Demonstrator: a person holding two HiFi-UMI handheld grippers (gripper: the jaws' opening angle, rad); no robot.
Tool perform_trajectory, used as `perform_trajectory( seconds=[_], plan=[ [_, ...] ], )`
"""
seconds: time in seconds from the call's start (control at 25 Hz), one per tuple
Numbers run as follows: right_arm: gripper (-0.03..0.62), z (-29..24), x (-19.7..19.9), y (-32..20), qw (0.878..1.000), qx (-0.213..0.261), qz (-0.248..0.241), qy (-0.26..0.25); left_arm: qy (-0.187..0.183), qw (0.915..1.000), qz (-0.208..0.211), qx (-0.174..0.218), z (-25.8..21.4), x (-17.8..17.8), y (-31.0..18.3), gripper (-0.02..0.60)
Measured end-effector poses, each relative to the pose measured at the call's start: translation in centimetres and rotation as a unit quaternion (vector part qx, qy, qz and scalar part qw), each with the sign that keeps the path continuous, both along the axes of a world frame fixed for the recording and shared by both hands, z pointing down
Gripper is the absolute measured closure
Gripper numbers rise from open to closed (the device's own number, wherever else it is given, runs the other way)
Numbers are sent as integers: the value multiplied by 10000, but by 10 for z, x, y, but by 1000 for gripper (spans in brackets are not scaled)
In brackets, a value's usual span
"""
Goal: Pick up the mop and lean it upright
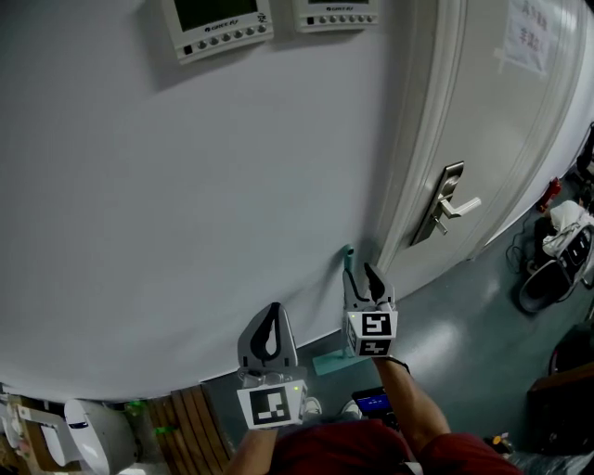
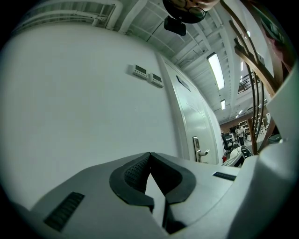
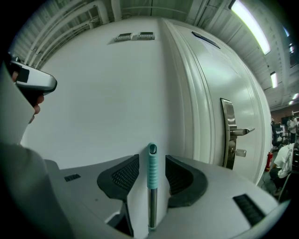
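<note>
The mop stands upright against the white wall (image 1: 186, 204), just left of the door frame. Its teal grip (image 3: 152, 168) and metal shaft (image 3: 152, 205) sit between the pads of my right gripper (image 3: 152, 161), with a gap on each side, so the jaws are open around it. In the head view the grip's tip (image 1: 348, 254) pokes up beside my right gripper (image 1: 362, 276), and the teal mop head (image 1: 329, 364) lies on the floor below. My left gripper (image 1: 270, 315) hovers to the left, shut and empty, its pads meeting at the tip (image 2: 149, 156).
A white door (image 1: 501, 121) with a metal lever handle (image 1: 447, 209) stands right of the mop. Two wall control panels (image 1: 218, 23) hang high up. Wooden slats (image 1: 190, 422) lie at the lower left, and bags and cables (image 1: 557, 250) at the far right.
</note>
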State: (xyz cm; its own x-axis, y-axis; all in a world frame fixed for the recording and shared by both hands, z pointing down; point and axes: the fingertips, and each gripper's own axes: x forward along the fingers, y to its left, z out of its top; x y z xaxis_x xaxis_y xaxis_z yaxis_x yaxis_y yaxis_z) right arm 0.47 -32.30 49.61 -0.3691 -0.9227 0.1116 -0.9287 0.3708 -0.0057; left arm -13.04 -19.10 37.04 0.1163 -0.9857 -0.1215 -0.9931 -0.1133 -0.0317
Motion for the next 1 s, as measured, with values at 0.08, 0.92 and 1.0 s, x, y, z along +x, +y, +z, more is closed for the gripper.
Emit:
perform_trajectory(
  seconds=[0.08,0.92,1.0],
  plan=[
    [419,-2,5,8,10000,13,33,-70,17,10000,42,3,0,3,-1,568],
    [419,-40,51,114,9996,287,41,-64,-135,9993,343,-91,10,24,-12,568],
    [419,-44,55,114,9994,310,87,-101,-99,9992,358,-118,10,25,-13,568]
  ],
)
